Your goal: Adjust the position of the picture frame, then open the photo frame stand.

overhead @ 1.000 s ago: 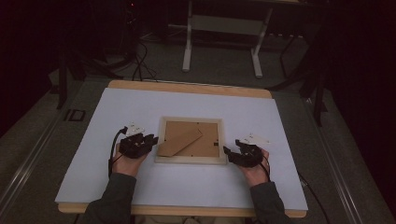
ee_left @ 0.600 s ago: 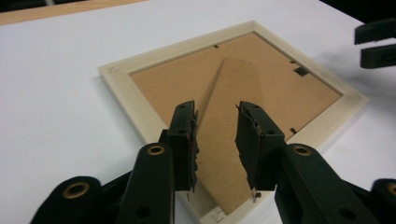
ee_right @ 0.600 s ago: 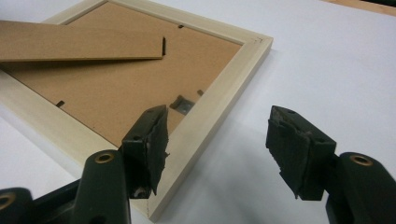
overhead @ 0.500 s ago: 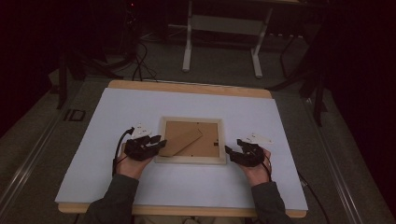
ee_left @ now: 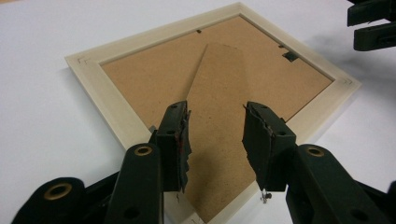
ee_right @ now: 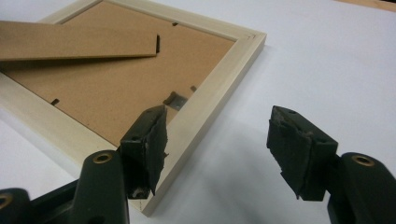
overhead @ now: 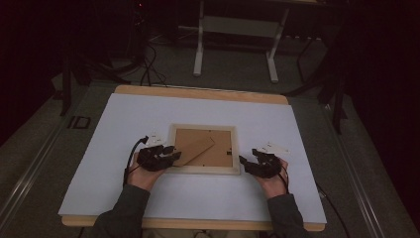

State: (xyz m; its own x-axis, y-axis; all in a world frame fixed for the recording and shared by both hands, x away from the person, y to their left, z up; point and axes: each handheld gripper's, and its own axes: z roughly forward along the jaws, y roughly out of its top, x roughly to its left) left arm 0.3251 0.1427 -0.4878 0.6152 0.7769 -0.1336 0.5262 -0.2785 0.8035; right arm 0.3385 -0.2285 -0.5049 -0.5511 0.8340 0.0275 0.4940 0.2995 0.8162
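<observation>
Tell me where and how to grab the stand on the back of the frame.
Take the stand by its wide free end, pinching across its thin faces. It lies nearly flat on the frame back, narrow end hinged there, so only the loose end by the left tool likely lifts. Come in low from that corner.

The pale, square picture frame [ee_left: 106,99] looks like unvarnished light wood, smooth and matt. Its brown backing board [ee_left: 154,74] and long brown stand flap [ee_left: 219,121] look like matt pressed fibreboard with a fine grain. A small grey turn clip [ee_right: 175,101] looks like dull metal. The white surface [overhead: 148,116] is smooth and matt, edged in light wood. The left tool [ee_left: 217,135] has black matt plastic jaws with rough, frayed pads [ee_left: 184,140].
</observation>
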